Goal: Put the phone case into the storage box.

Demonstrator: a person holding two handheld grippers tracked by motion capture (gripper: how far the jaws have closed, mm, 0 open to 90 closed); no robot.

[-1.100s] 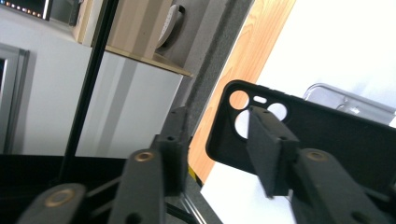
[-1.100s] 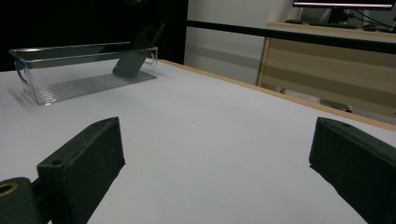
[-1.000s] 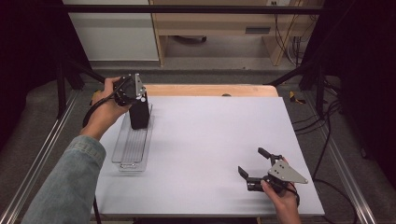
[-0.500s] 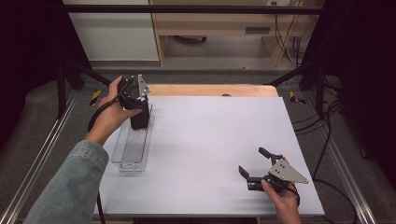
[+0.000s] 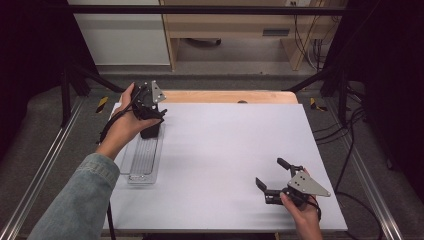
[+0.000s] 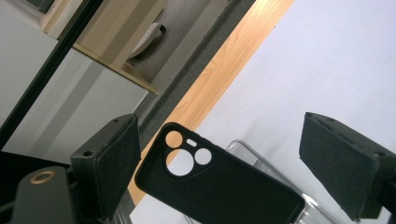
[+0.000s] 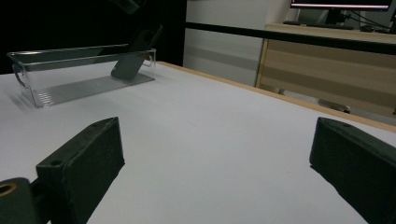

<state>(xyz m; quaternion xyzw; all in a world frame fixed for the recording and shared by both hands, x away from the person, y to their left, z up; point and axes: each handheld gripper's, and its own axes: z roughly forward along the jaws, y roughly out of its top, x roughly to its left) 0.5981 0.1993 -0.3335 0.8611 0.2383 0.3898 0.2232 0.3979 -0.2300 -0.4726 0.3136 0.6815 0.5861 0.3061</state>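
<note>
Black phone case (image 5: 150, 131), high view: in the far end of the clear tray (image 5: 141, 159), left claw (image 5: 150, 102) just above; placing judged nearly done, withdrawal left. Left gripper view: jaws have just been opening, released, the case between them untouched, camera cut-outs pointing away. Right gripper view: case leans on the tray's end wall, long axis tilted; right claw (image 7: 215, 172) released, empty over the surface (image 7: 210, 126).
</note>
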